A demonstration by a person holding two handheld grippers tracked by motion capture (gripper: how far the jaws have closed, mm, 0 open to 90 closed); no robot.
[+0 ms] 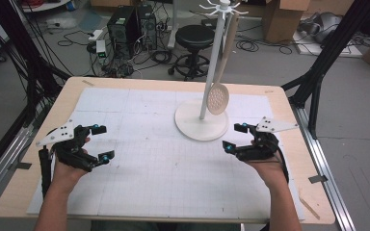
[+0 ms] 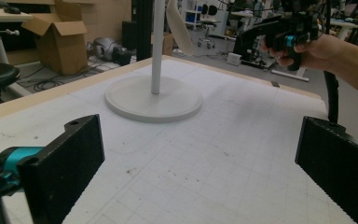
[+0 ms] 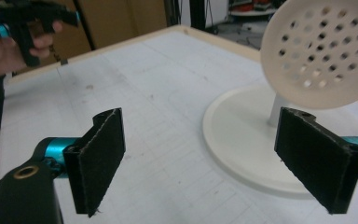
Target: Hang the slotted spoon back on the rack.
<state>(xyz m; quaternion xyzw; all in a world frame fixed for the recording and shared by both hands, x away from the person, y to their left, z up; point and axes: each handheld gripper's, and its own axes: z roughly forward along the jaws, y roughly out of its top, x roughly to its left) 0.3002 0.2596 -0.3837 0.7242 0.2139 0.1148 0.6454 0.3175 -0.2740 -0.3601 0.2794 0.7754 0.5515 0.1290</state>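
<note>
You had two grippers on the table: your left gripper (image 1: 102, 142) at the left side of the white gridded mat (image 1: 139, 163), your right gripper (image 1: 235, 137) at the right side, just in front of the stand. Both were held with the jaws spread wide and nothing between them. There was one white hanging stand with a round flat base (image 1: 188, 122) and a thin upright pole (image 1: 212, 62), and one cream perforated skimmer spoon (image 1: 218, 98) hung from the hooks at its top, its round disc low beside the pole, above the base.

The high view took in the whole light wooden table (image 1: 67, 103), your two forearms, a black round stool (image 1: 194, 36) and two dark computer towers (image 1: 132, 24) on the floor beyond. The left gripper view looked across the mat at the base and the lower pole, with your right hand (image 2: 307, 49) and its gripper farther off, and a brown cardboard box (image 2: 60, 39) behind. The right gripper view brought the skimmer's disc (image 3: 324, 51) close: a round, pale face pierced with many small holes, hanging in front of the pole, clear of the base. It also showed your left hand (image 3: 4, 49) at the far edge.
</note>
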